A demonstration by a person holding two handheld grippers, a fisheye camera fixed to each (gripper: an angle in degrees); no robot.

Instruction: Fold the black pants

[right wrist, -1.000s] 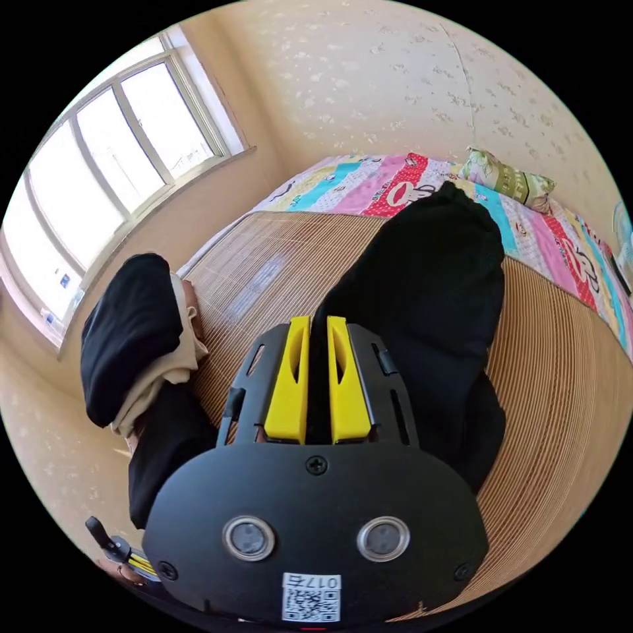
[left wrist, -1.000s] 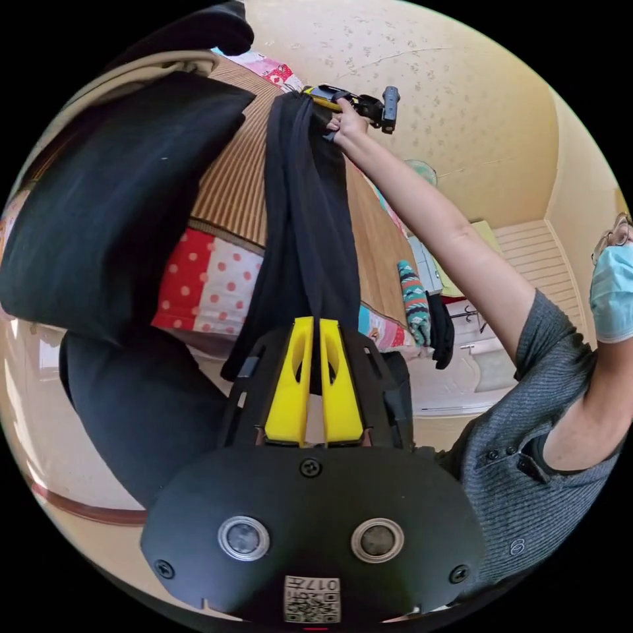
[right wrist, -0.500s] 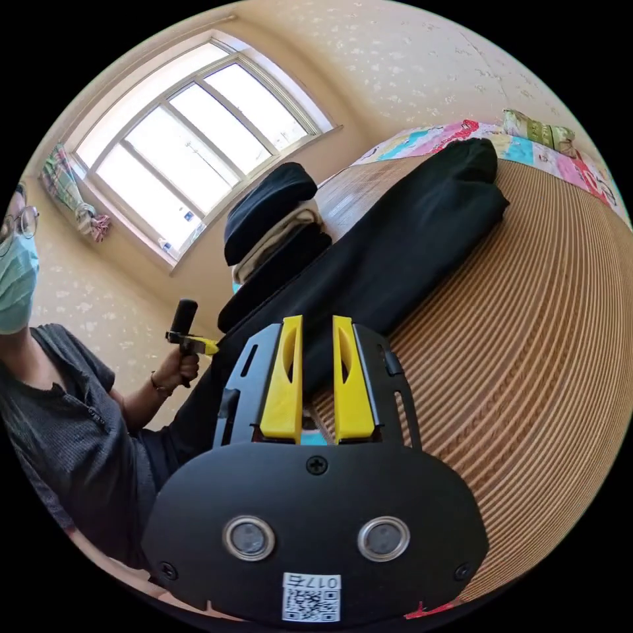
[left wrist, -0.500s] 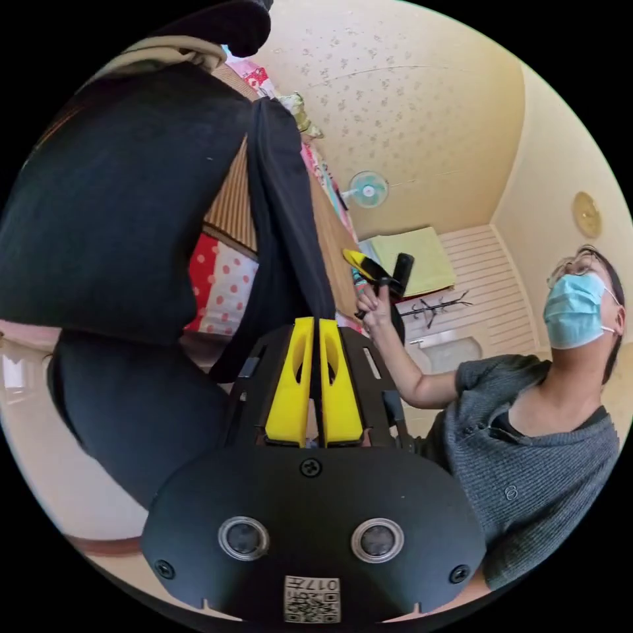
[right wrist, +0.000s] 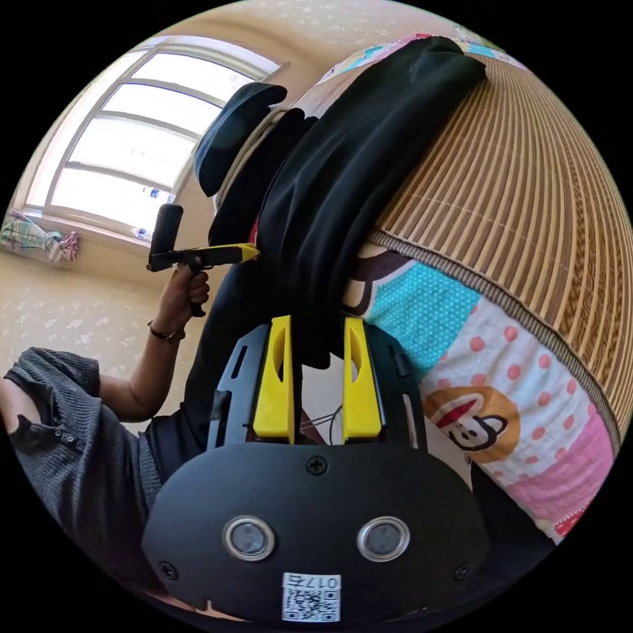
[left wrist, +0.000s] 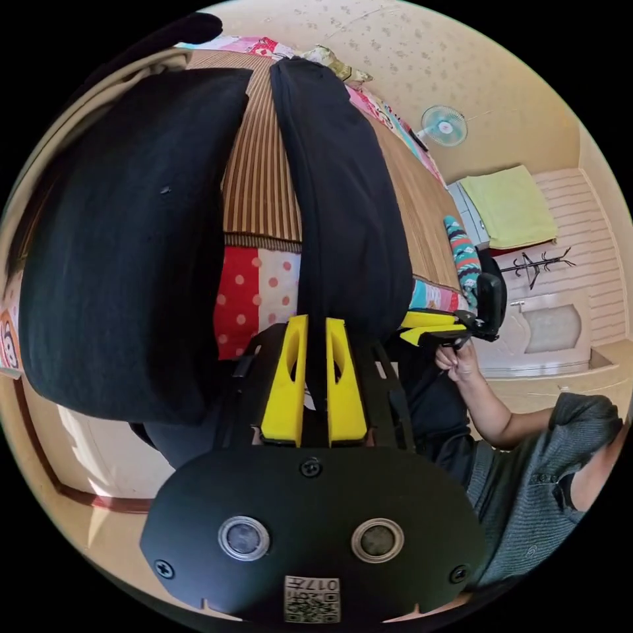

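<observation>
The black pants [left wrist: 343, 198] lie as a long doubled strip on the bamboo mat [left wrist: 264, 171], one end hanging over the bed's edge. My left gripper [left wrist: 315, 323] is shut on that hanging end; in the right gripper view the left gripper [right wrist: 254, 249] pinches the strip's side at the edge. My right gripper [right wrist: 318, 324] is open, its jaws wide apart on either side of the pants' [right wrist: 343, 165] lowest flap without pressing it. In the left gripper view the right gripper [left wrist: 412, 328] sits just beside the strip, held by a hand [left wrist: 456, 359].
A stack of folded clothes [left wrist: 125, 231], black over cream, sits on the bed beside the pants; it is the stack [right wrist: 231, 132] near the window [right wrist: 125, 158]. A patterned bedsheet [right wrist: 461, 343] hangs under the mat [right wrist: 527, 165]. A fan [left wrist: 442, 124] and coat rack [left wrist: 537, 264] stand beyond.
The right gripper laid the pants' far end on the mat, let go, opened and came down to the bed's edge. The left gripper kept its hold.
</observation>
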